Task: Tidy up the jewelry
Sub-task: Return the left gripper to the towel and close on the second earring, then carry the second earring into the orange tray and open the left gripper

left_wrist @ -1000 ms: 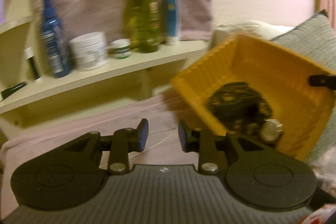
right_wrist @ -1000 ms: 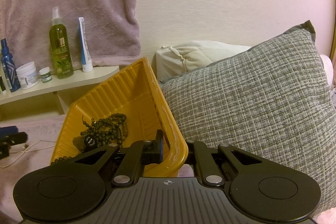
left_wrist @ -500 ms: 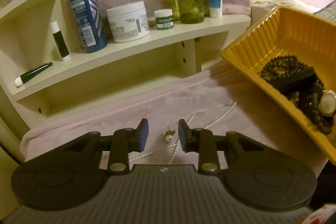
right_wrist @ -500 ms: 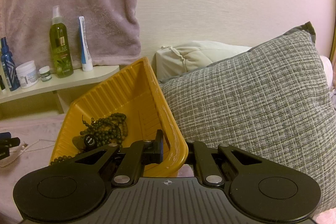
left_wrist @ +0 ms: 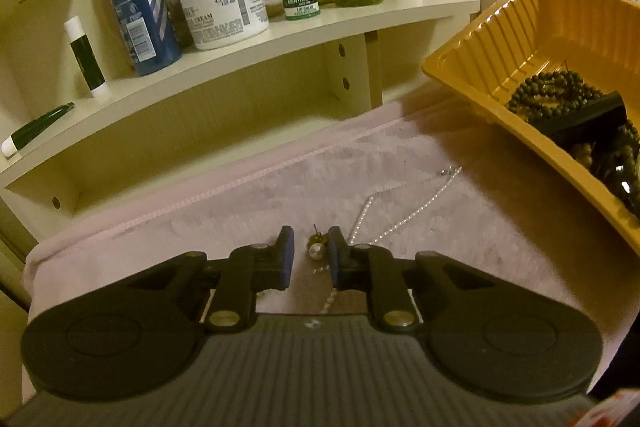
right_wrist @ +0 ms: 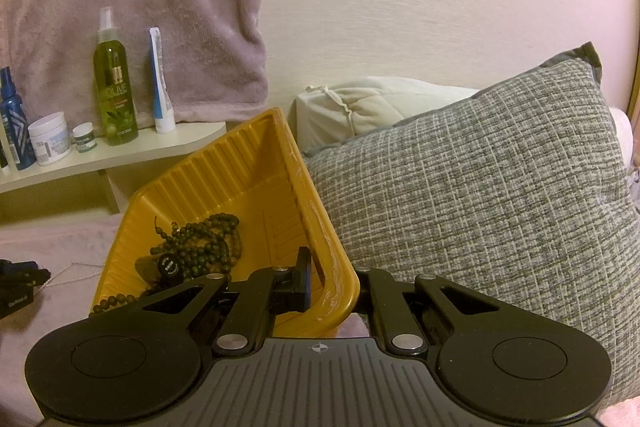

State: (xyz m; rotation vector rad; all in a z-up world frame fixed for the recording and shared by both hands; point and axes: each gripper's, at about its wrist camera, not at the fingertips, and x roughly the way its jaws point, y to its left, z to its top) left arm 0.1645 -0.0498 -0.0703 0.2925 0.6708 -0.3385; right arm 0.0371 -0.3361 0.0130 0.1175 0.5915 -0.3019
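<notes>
Right now the left gripper (left_wrist: pixel 310 253) has its jaws closing around a pearl earring (left_wrist: pixel 316 247) lying on the pink towel (left_wrist: pixel 240 203); the pearl sits between the pads but closer to the right-hand one, no contact yet as far as I can tell. Earring's post points up and away from the claw, so its long axis runs roughly along the fingers, not across them. A thin silver chain (left_wrist: pixel 400 207) starts just past the right fingertip and trails away to the right toward the yellow tray (left_wrist: pixel 472 67); part of it also runs under the claw, so snagging it along with the earring looks like the main risk. Left of the claw the towel is bare, open room there. Ahead, the cream shelf (left_wrist: pixel 280 39) edge is well clear. Right gripper (right_wrist: pixel 332 279) is clamped on the near wall of the yellow tray, holding it tilted; a dark bead strand (right_wrist: pixel 204 243) and a watch (right_wrist: pixel 168 265) lie inside at the low end. Grey cushion (right_wrist: pixel 480 207) sits just right of that claw. Left hand is the nearer one to the earring; tray lies forward-right of it.
</notes>
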